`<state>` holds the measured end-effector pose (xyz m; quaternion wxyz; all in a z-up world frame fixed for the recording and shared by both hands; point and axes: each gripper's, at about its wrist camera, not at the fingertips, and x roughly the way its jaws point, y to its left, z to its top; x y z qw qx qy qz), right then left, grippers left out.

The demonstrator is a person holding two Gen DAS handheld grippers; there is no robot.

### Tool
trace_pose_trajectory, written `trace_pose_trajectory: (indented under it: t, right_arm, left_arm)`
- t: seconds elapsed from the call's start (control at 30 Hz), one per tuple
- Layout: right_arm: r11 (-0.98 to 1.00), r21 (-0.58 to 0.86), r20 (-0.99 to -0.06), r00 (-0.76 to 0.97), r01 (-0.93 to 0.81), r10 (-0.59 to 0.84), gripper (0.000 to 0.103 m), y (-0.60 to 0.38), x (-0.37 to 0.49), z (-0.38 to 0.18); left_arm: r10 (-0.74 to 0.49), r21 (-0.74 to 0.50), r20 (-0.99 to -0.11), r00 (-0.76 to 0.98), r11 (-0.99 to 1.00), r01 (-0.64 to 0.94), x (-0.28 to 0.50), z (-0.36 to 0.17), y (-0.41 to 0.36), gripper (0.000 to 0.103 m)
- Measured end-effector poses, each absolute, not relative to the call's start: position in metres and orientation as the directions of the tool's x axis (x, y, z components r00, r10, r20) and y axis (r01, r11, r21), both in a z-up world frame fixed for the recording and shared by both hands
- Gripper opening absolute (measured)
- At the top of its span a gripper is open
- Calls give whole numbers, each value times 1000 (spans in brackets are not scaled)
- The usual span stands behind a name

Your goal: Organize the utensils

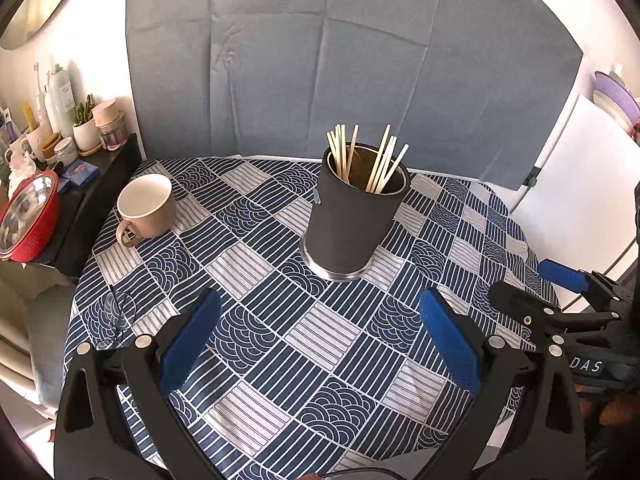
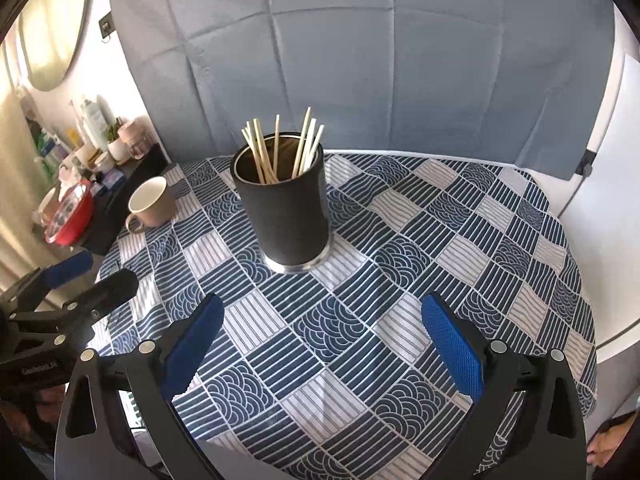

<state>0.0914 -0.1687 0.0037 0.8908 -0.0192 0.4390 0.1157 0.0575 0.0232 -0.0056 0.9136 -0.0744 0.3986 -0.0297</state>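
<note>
The left gripper [image 1: 320, 344], black with blue padded fingers, is spread wide and holds nothing; the right gripper [image 2: 320, 344], of the same kind, is also spread wide and empty. Both hang low over the near part of the round table with a blue and white patterned cloth [image 1: 280, 320], side by side, pointing to the far side. The dark cylindrical holder with a metal base [image 1: 352, 220] stands upright ahead of both, a little right of centre for the left gripper and a little left of centre for the right one, so I judge neither is clearly nearer. The pale wooden chopsticks [image 1: 372, 160] stand inside it, long axis nearly vertical, tips fanning upward. A beige ceramic mug [image 1: 146, 208] stands empty at the far left, nearer to the left gripper. Probably a gripper must come from above, along the sticks.
</note>
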Motion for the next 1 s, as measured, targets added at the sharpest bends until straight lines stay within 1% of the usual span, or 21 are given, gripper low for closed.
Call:
trace_pose_trajectory:
  t: [0.23, 0.53, 0.8, 1.0]
  right_arm:
    - [970, 68, -786, 586, -233, 196, 95, -168, 91, 4]
    - [968, 72, -786, 584, -241, 204, 95, -168, 92, 3]
    - [968, 76, -790, 578, -240, 206, 95, -169, 91, 1]
    - [966, 75, -791, 575, -247, 208, 95, -168, 93, 1]
  left_arm:
    - [-114, -170, -740, 662, 985, -20, 59, -10, 26, 97]
    - [-107, -154, -740, 664, 988, -12, 56, -9, 23, 97]
    - [-112, -179, -719, 686, 984, -26, 51, -6, 27, 97]
    - [-117, -165, -717, 687, 986, -5, 52, -5, 22, 97]
